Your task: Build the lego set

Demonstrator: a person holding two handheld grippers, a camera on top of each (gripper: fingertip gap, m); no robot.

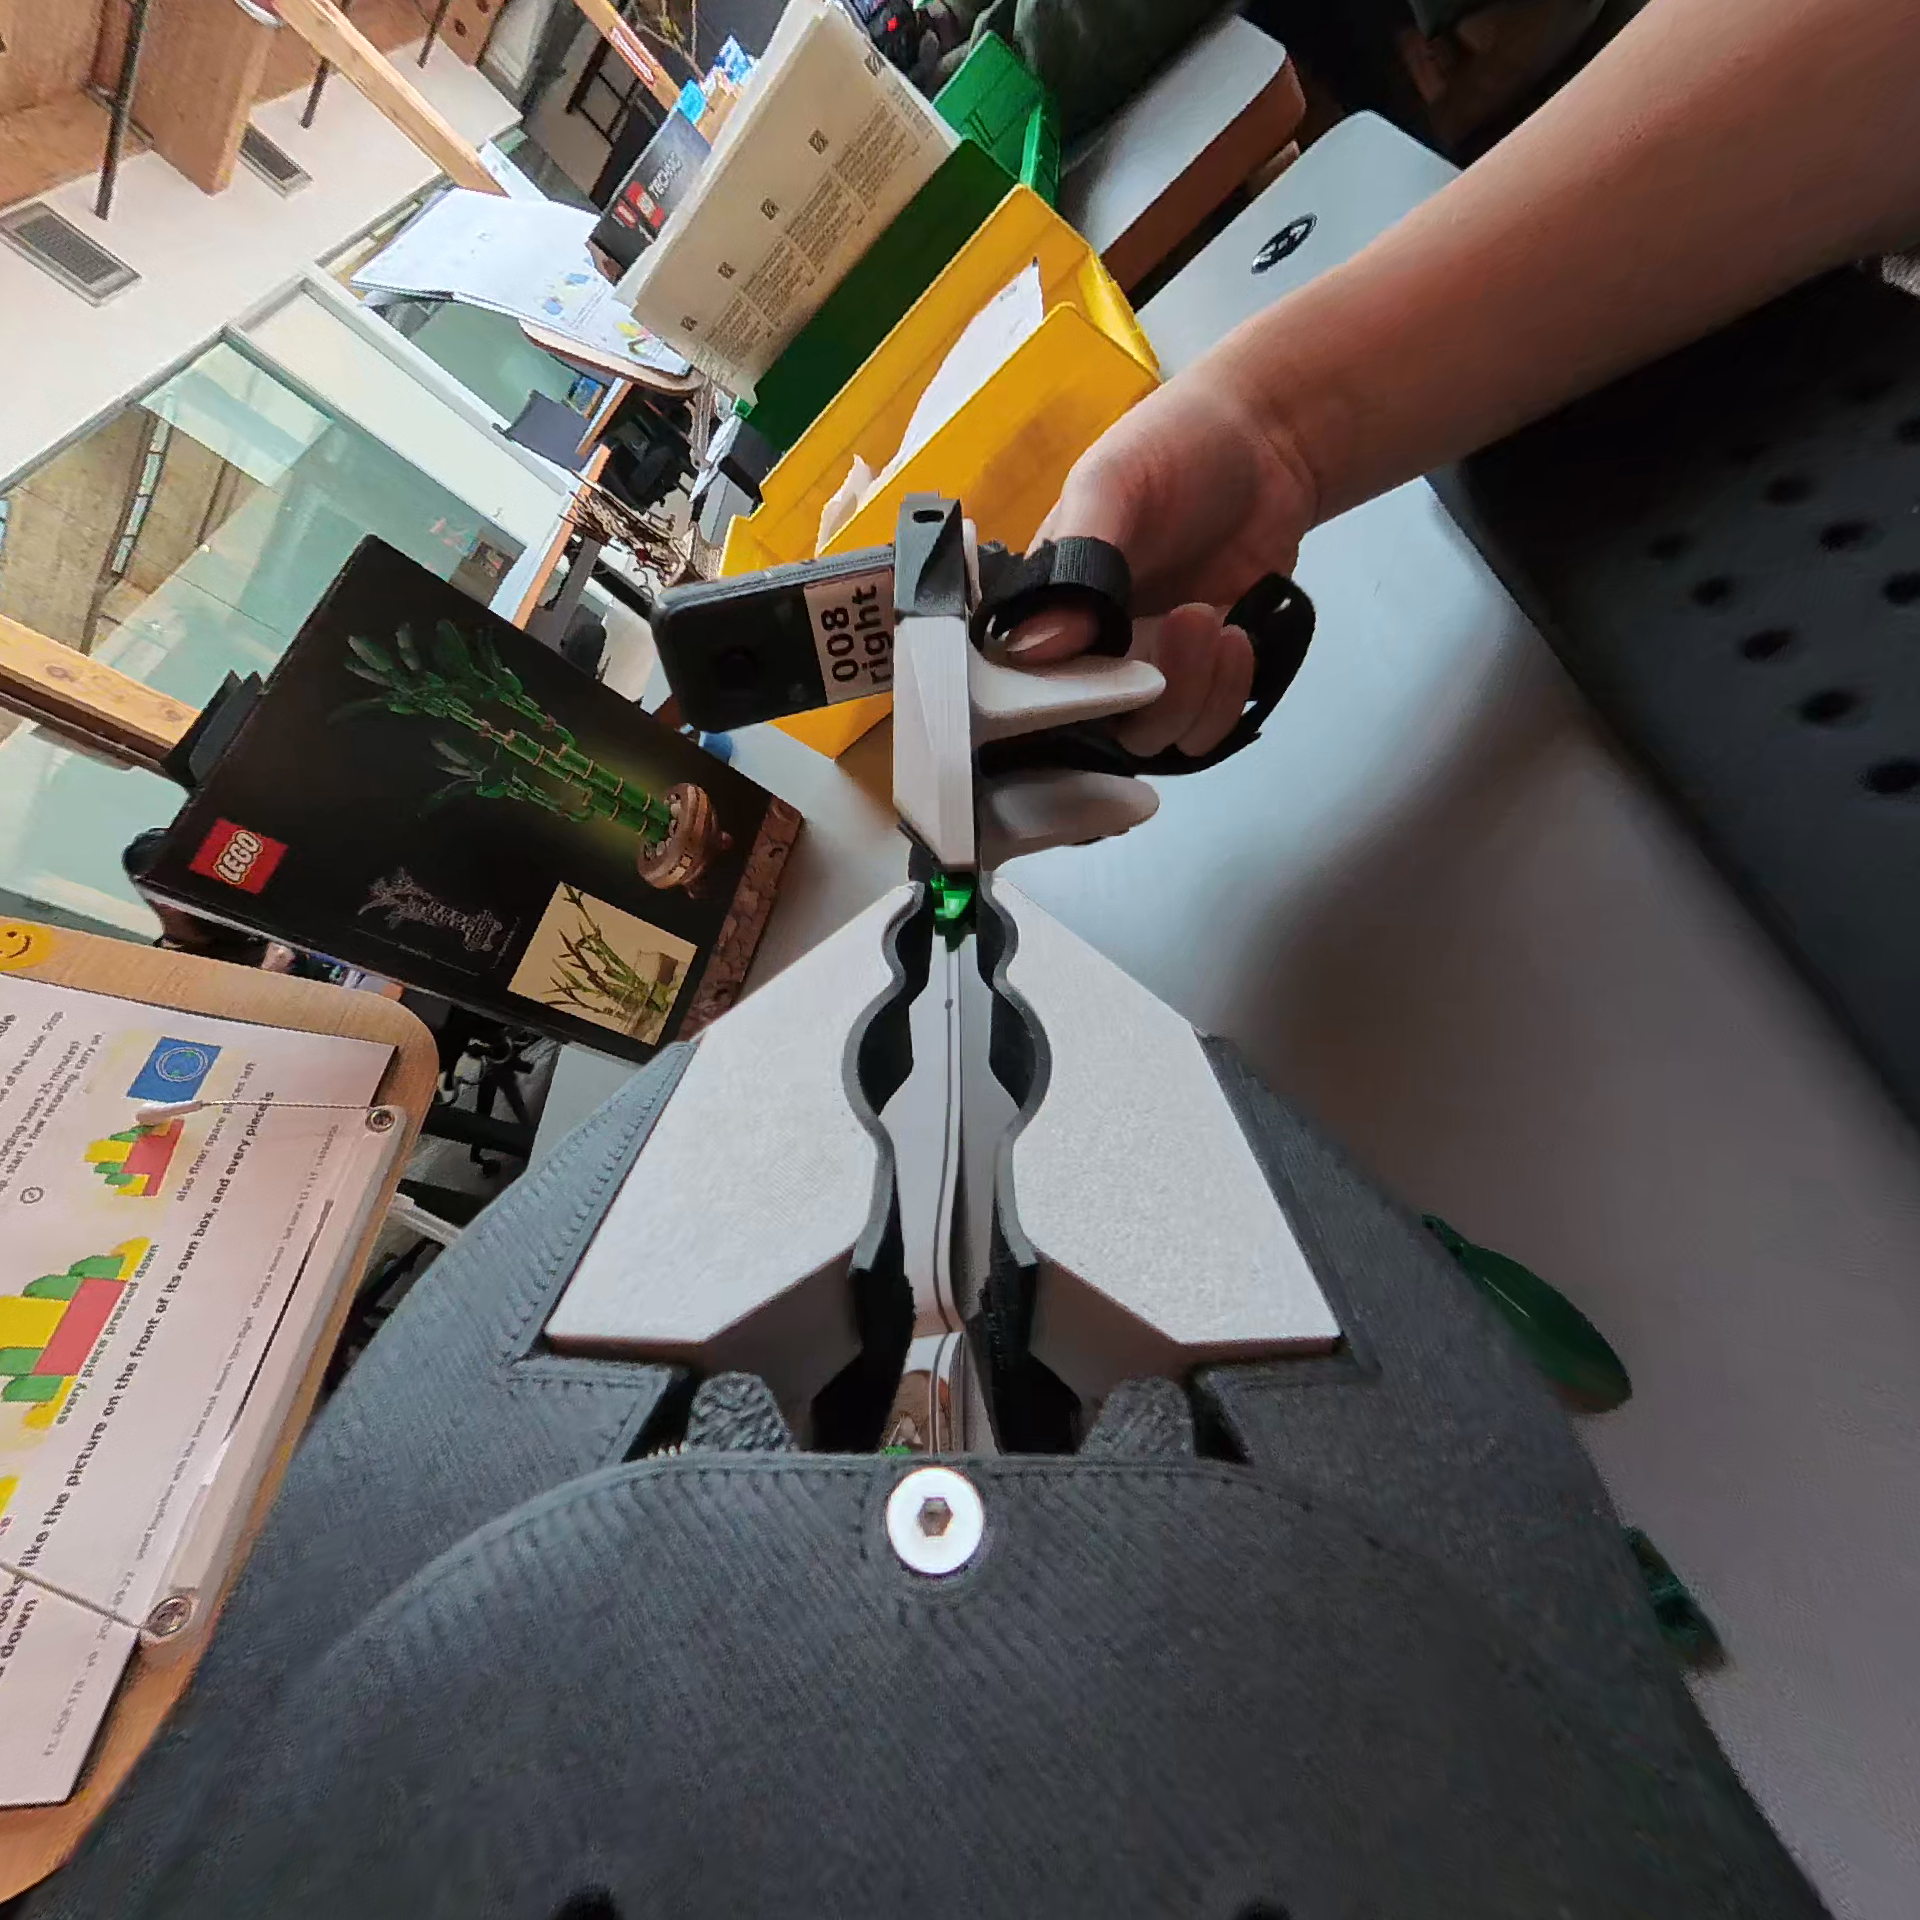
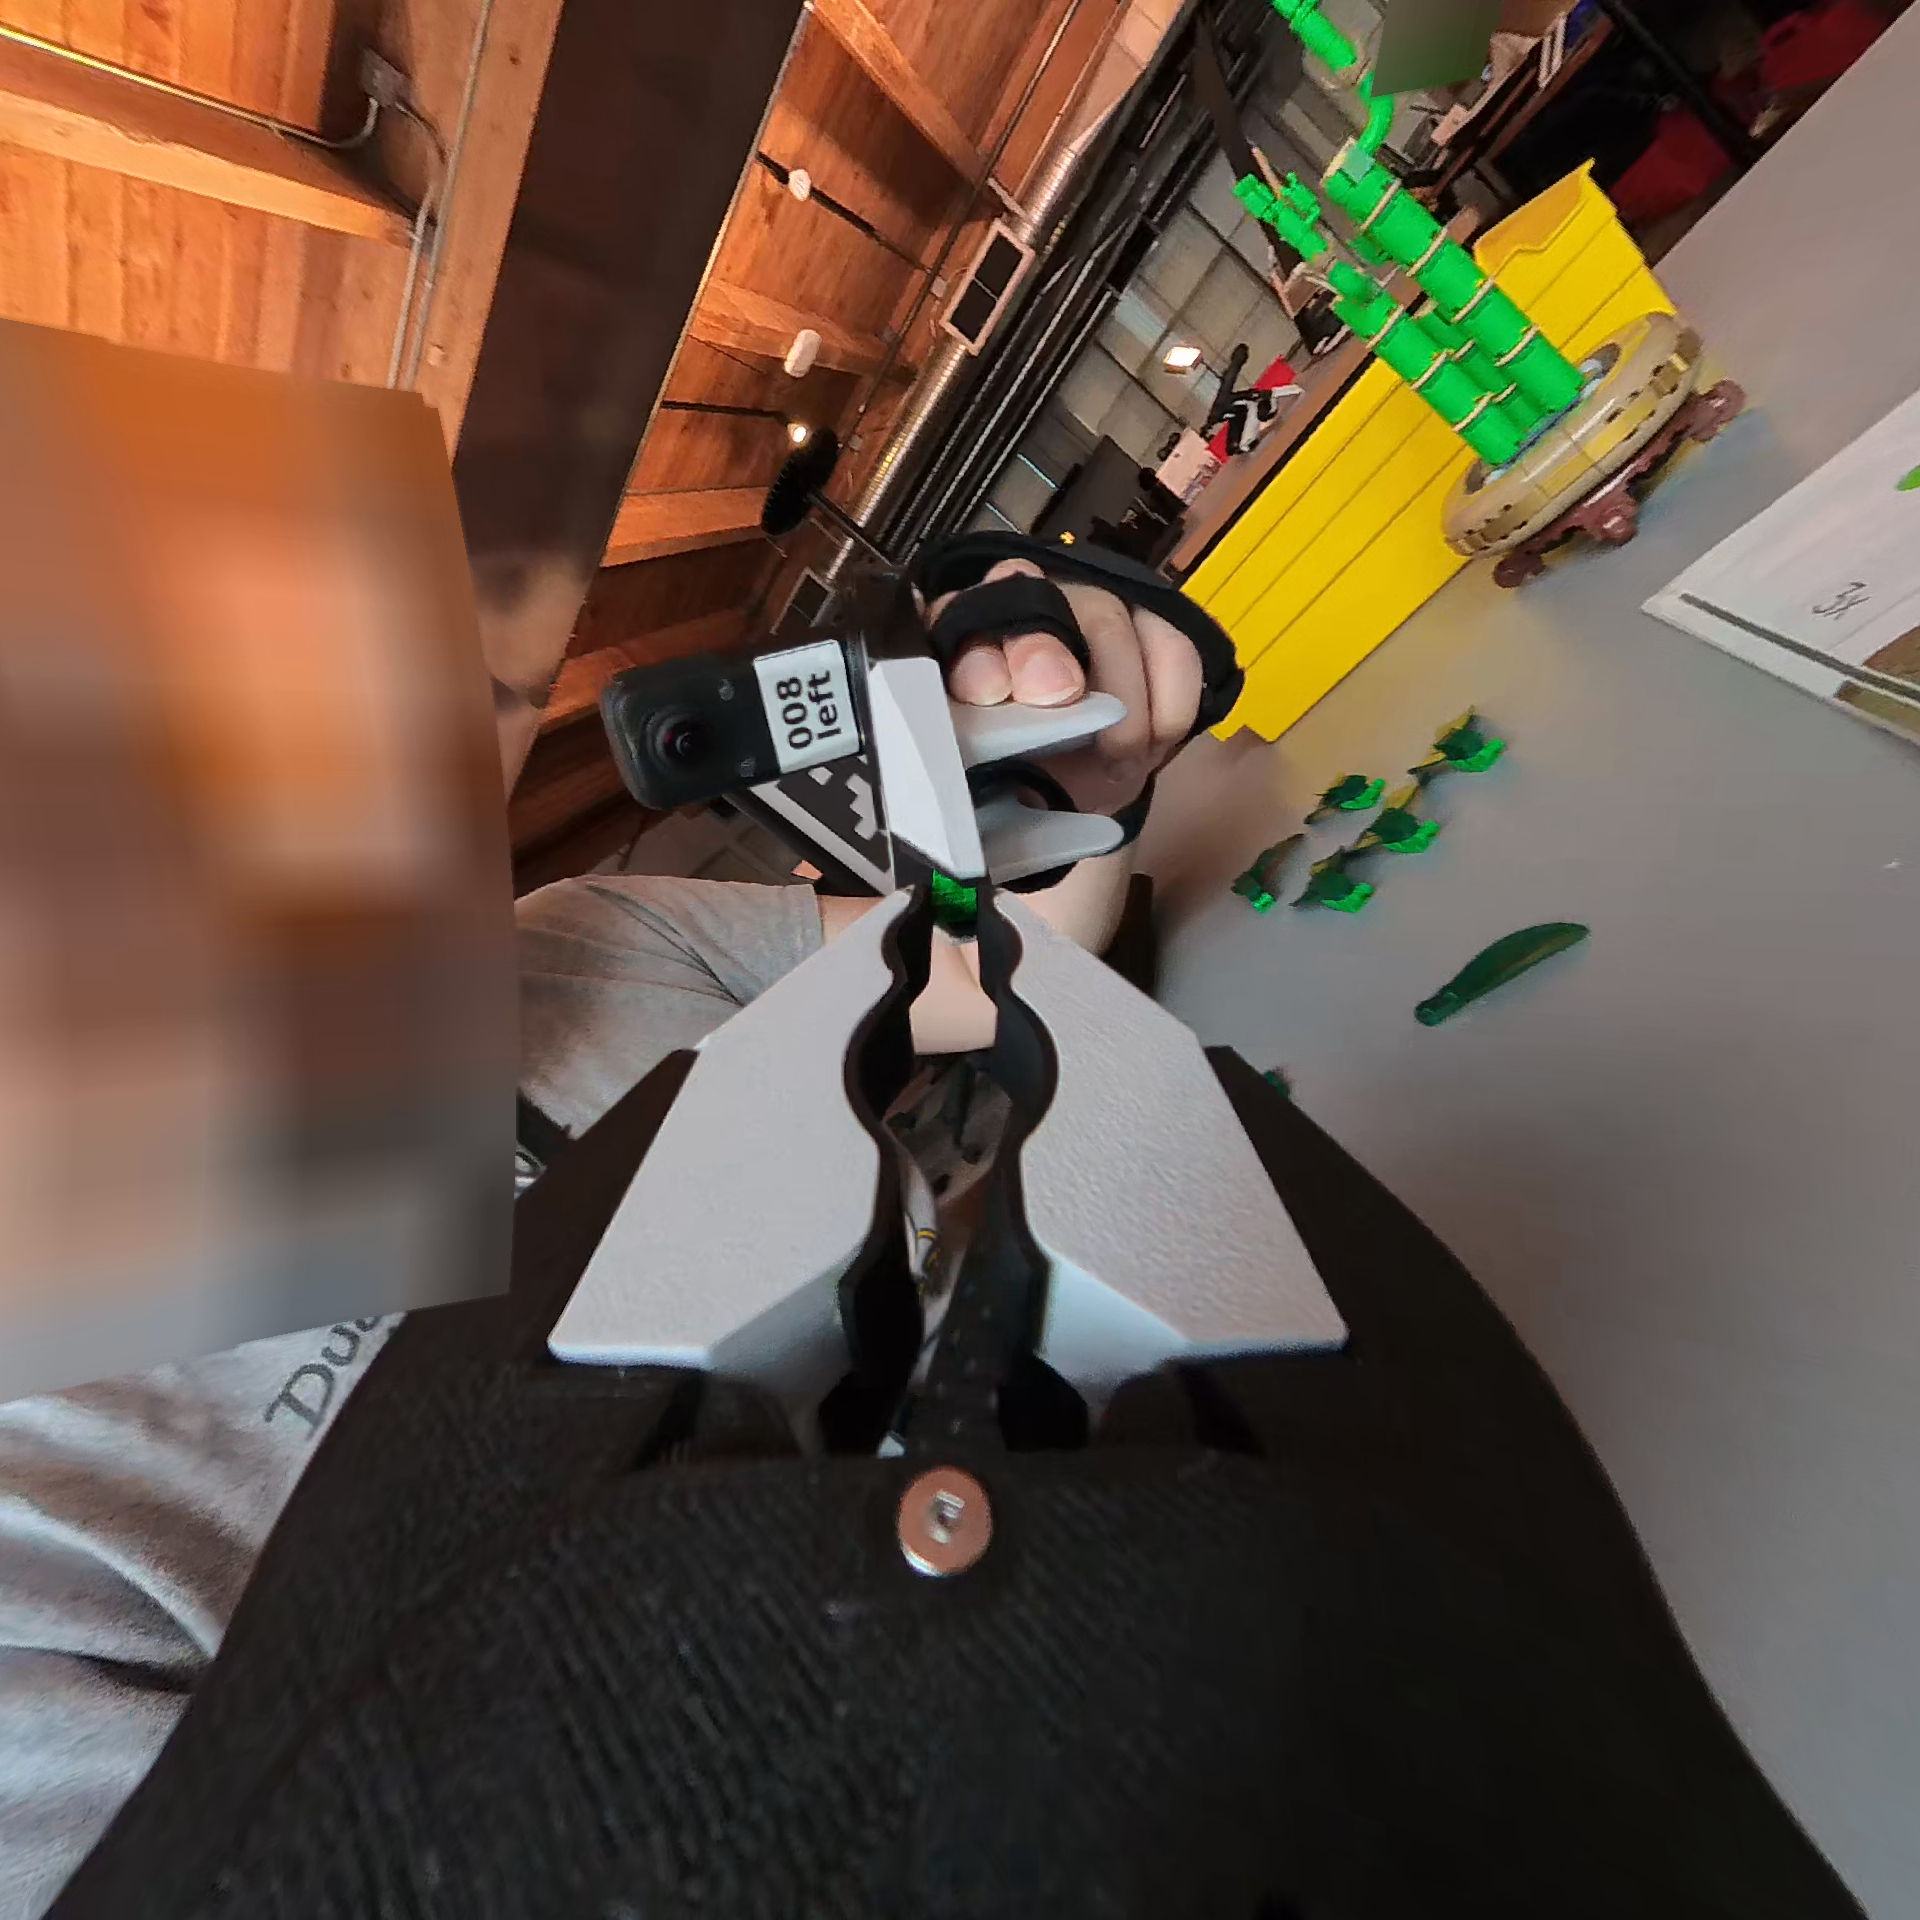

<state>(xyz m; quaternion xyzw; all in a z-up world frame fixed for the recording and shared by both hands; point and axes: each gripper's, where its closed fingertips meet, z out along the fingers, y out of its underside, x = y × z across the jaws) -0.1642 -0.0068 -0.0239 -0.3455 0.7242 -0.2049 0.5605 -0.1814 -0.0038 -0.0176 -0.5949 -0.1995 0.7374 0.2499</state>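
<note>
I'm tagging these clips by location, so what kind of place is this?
Probably a shared workshop or office-style maker space: a grey table with yellow storage bins, a half-built green Lego bamboo plant and its box, under exposed wooden ceiling beams.

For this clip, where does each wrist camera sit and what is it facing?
Left wrist view: sits behind the left gripper, facing the right gripper, its hand, yellow bins.
Right wrist view: sits behind the right gripper, facing the left gripper, the person's torso, bamboo model.
Shared: both fingertips meet on one small green piece.
</note>
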